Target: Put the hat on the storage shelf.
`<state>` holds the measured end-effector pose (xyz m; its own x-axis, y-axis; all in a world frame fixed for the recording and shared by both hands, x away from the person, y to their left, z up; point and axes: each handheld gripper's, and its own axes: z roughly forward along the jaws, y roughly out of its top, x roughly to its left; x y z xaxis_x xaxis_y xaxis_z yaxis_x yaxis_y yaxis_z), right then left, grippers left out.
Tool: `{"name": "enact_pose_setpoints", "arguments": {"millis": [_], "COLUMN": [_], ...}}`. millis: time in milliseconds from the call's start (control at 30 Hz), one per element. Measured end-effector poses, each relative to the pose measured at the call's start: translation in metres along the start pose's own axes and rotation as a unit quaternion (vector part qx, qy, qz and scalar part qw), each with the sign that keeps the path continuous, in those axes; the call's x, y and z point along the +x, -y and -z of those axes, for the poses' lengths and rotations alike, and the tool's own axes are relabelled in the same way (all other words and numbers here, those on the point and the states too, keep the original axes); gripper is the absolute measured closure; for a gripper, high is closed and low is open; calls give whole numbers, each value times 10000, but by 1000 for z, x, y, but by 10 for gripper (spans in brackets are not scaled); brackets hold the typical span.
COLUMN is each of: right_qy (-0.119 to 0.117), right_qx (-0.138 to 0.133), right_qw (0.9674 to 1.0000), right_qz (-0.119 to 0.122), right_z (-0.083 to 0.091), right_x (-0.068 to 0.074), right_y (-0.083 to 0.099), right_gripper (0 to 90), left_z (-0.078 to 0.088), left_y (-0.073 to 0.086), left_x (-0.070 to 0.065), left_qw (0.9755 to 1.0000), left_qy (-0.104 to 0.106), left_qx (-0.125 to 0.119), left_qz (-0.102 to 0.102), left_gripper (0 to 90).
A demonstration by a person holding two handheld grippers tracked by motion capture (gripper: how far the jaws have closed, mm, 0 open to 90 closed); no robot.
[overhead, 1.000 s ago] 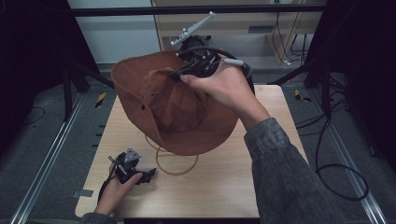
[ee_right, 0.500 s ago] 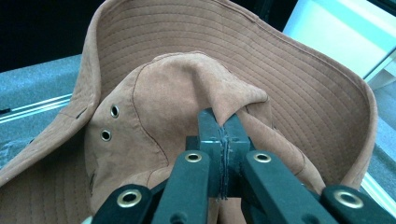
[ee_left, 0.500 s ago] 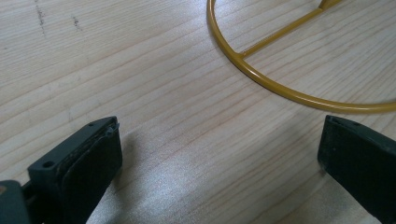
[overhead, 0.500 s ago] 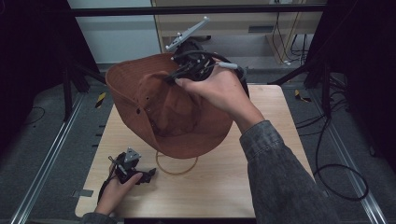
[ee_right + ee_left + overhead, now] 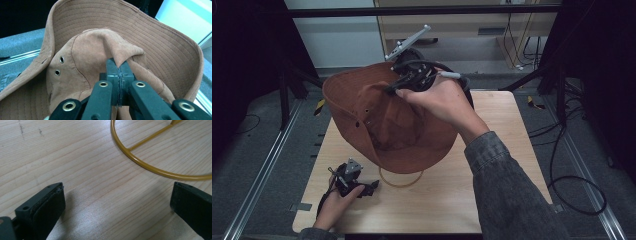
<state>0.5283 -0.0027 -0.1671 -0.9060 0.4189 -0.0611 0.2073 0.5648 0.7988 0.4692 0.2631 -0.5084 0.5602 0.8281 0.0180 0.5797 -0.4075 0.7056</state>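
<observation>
brown hat (image 5: 387, 120) now higher and further left, crown pinched in right gripper (image 5: 404, 82); left gripper (image 5: 369, 186) spread, resting on table (image 5: 492, 165)

Matt brown suede-like cloth hat (image 5: 105, 47), glossy yellow metal ring (image 5: 140, 161), wood-grain table (image 5: 75, 157)

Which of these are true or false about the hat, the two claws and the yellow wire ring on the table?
1. The right claw pinches a fold of the brown hat. True.
2. The hat lies flat on the table. False: it is lifted and tilted.
3. The left claw is open above bare wood. True.
4. The left claw grips the yellow wire ring. False: the ring lies ahead of it, untouched.
5. The hat is blue. False: it is brown.
</observation>
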Motion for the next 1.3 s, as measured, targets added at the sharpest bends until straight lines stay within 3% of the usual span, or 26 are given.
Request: {"name": "enact_pose_setpoints", "arguments": {"millis": [933, 1300], "right_qy": [-118, -218], "right_qx": [193, 269], "right_qw": [9997, 9994], "right_qz": [-111, -87], "right_z": [-23, -31], "right_x": [0, 5], "right_y": [16, 21], "right_gripper": [894, 894], "left_z": [0, 0], "left_y": [0, 0], "left_x": [0, 0], "left_qw": [10000, 10000], "left_qy": [4, -2], "left_qx": [-23, -26], "left_qz": [23, 19], "left_gripper": [0, 0]}}
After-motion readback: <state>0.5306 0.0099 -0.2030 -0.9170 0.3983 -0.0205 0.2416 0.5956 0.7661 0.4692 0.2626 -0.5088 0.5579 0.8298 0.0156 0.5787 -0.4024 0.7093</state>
